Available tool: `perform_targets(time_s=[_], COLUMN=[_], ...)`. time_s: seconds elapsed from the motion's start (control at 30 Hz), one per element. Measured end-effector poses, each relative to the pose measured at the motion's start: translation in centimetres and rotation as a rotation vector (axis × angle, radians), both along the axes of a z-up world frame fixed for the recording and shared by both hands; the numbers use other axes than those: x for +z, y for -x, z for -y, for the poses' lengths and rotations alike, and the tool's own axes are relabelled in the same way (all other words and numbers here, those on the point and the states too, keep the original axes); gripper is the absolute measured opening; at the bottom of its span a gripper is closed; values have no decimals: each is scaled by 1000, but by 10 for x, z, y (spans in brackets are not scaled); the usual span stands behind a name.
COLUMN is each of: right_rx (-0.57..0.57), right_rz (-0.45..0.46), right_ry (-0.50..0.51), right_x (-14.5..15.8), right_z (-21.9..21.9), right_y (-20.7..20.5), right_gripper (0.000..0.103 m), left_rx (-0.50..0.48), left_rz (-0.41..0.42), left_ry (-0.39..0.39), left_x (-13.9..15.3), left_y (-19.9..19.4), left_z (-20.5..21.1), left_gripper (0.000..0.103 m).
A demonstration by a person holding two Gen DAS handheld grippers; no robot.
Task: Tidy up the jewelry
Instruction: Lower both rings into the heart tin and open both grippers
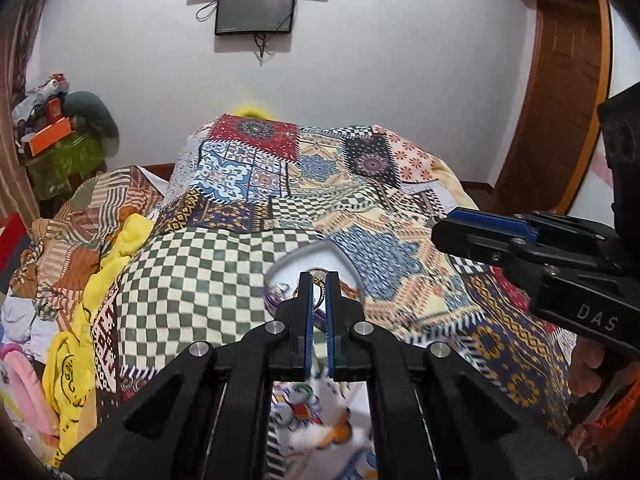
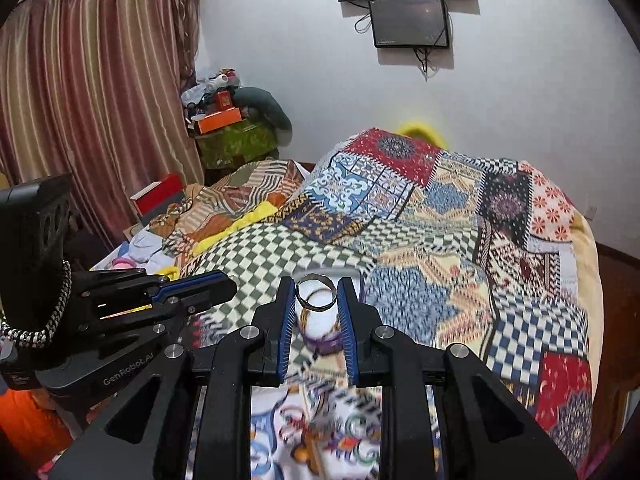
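Observation:
A round clear jewelry box (image 1: 298, 258) with a white lining and purple base lies on the patchwork bedspread (image 1: 224, 264). It also shows in the right wrist view (image 2: 320, 320). My left gripper (image 1: 319, 280) is nearly shut over the box; a thin gold piece (image 1: 319, 279) shows between its fingertips. My right gripper (image 2: 316, 292) is shut on a silver bangle (image 2: 316, 292), held above the box. The right gripper shows at the right of the left wrist view (image 1: 460, 228). The left gripper shows at the left of the right wrist view (image 2: 208, 284).
Piled clothes and a yellow cloth (image 1: 76, 340) lie on the left of the bed. A cluttered green stand (image 2: 236, 140) is by the curtain (image 2: 92, 100). Two screens (image 2: 408, 20) hang on the white wall. A wooden door frame (image 1: 560, 100) is at right.

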State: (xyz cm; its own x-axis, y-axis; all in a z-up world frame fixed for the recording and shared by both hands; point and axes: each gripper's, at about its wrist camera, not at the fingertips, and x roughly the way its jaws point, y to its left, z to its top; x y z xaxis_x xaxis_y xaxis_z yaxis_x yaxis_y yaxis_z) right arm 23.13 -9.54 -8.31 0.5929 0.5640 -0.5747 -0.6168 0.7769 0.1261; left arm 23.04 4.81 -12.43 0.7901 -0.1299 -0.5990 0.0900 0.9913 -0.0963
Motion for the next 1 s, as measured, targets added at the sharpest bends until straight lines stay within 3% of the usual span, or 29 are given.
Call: perform_targets(time_s=[0.2,0.53,1.0], right_rx=[5,23,49], right_rz=[-53,-183,-291], right_ry=[-4,47,126], right_x=[-12,-44,-70], right_z=[-14,-33,-47], right_y=[-30,-73,-103], right_gripper=[20,19,20], left_rx=[24,0,8], left_rz=[-3,-90,-163], left_ry=[-5,7,5], left_x=[-6,-34,-57], left_y=[-25,-66,-87], left_z=[-10,-12,-10], left_gripper=[4,4,4])
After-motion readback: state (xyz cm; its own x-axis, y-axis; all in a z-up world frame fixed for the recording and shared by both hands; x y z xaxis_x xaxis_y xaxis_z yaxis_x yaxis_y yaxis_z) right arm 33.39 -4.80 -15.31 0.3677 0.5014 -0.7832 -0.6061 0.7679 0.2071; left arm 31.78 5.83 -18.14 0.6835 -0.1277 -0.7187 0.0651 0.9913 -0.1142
